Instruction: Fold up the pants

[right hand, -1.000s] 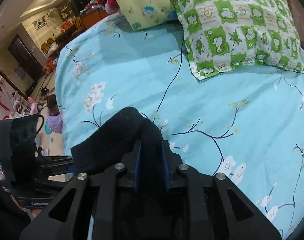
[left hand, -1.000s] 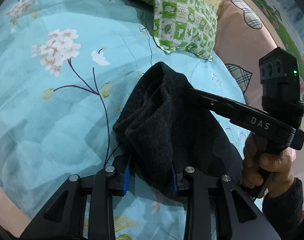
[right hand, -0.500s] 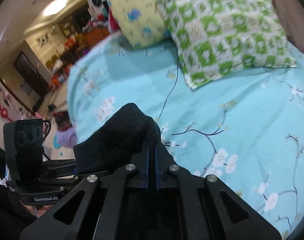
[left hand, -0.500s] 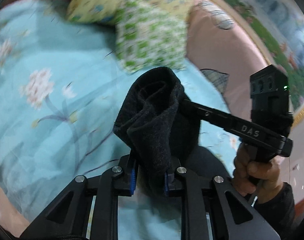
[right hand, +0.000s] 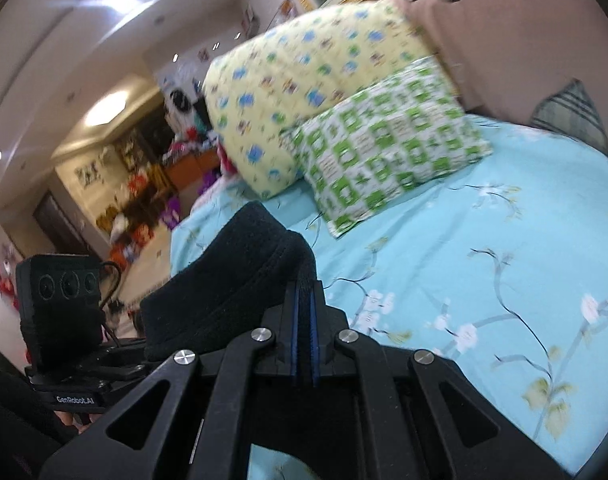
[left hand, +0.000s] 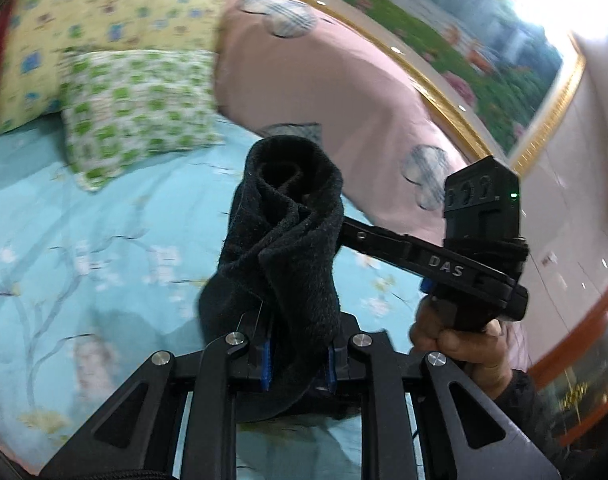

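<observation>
The black fleece pants [left hand: 287, 248] hang bunched between both grippers, lifted above the blue flowered bed sheet [left hand: 83, 248]. My left gripper [left hand: 297, 356] is shut on a thick fold of the pants. My right gripper [right hand: 302, 312] is shut tight on another edge of the pants [right hand: 231, 276], its blue pads nearly together. In the left wrist view the right gripper's finger [left hand: 384, 240] reaches into the cloth from the right. In the right wrist view the left gripper's body [right hand: 59, 308] shows at lower left. The lower part of the pants is hidden behind the fingers.
A green checked pillow [right hand: 388, 148] and a yellow patterned pillow [right hand: 304, 76] lie at the head of the bed. A pink cushioned headboard [left hand: 336, 76] stands behind them, with a framed picture [left hand: 444, 28] above. The room with cluttered shelves [right hand: 135, 200] lies beyond the bed's far side.
Both grippers have risen and tilted up with the pants, so the bed sits lower and the headboard and room fill more of the views. The right gripper closed tighter on the cloth.
</observation>
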A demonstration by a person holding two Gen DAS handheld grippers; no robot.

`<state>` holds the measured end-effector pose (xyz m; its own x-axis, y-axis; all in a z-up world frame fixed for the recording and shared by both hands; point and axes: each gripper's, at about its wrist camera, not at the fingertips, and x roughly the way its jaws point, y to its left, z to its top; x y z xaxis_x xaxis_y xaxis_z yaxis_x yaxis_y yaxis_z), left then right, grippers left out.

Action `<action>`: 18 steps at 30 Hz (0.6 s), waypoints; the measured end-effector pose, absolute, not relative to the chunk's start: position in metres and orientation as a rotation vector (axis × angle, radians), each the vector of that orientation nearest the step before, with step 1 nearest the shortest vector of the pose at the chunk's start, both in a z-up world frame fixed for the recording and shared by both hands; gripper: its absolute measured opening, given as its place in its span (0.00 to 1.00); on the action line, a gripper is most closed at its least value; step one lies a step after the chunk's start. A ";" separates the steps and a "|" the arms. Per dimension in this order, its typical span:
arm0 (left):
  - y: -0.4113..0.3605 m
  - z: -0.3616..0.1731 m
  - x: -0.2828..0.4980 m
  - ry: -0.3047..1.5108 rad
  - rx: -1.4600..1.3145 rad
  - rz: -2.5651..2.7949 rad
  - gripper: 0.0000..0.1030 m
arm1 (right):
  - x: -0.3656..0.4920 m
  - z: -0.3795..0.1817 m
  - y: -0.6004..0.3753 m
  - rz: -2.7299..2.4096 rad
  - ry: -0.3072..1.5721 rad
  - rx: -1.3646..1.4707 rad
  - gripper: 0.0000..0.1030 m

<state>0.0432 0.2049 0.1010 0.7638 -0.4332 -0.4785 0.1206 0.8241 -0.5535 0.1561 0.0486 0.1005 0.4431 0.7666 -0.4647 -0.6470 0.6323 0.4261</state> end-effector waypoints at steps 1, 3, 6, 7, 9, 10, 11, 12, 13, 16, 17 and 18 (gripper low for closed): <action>0.192 0.102 0.045 0.641 -0.511 -0.336 0.18 | 0.152 0.099 0.035 0.869 0.668 0.223 0.05; 0.173 0.102 0.050 0.654 -0.491 -0.367 0.18 | 0.146 0.096 0.016 0.849 0.656 0.254 0.05; 0.143 0.100 0.053 0.681 -0.467 -0.413 0.18 | 0.137 0.086 -0.016 0.807 0.650 0.310 0.05; 0.134 0.098 0.053 0.689 -0.460 -0.427 0.18 | 0.134 0.084 -0.024 0.793 0.648 0.321 0.05; 0.114 0.094 0.056 0.708 -0.436 -0.452 0.18 | 0.127 0.078 -0.041 0.771 0.646 0.348 0.05; 0.105 0.093 0.057 0.716 -0.425 -0.463 0.18 | 0.124 0.075 -0.050 0.757 0.643 0.360 0.05; 0.095 0.092 0.059 0.723 -0.411 -0.474 0.18 | 0.122 0.073 -0.056 0.748 0.642 0.371 0.05; 0.086 0.091 0.059 0.729 -0.397 -0.484 0.18 | 0.119 0.070 -0.065 0.737 0.639 0.385 0.05; 0.079 0.089 0.062 0.735 -0.385 -0.493 0.18 | 0.116 0.067 -0.073 0.727 0.635 0.398 0.05; 0.057 0.083 0.066 0.756 -0.355 -0.519 0.18 | 0.106 0.057 -0.098 0.698 0.623 0.449 0.05; 0.049 0.080 0.067 0.764 -0.345 -0.526 0.18 | 0.105 0.054 -0.103 0.692 0.621 0.460 0.05; 0.041 0.077 0.068 0.774 -0.334 -0.531 0.18 | 0.103 0.050 -0.110 0.683 0.620 0.472 0.05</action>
<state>0.0681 0.0408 0.0767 0.5946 -0.5668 -0.5702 0.3288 0.8186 -0.4709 0.1025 -0.1100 0.0504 0.6111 0.7011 -0.3674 -0.4339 0.6850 0.5853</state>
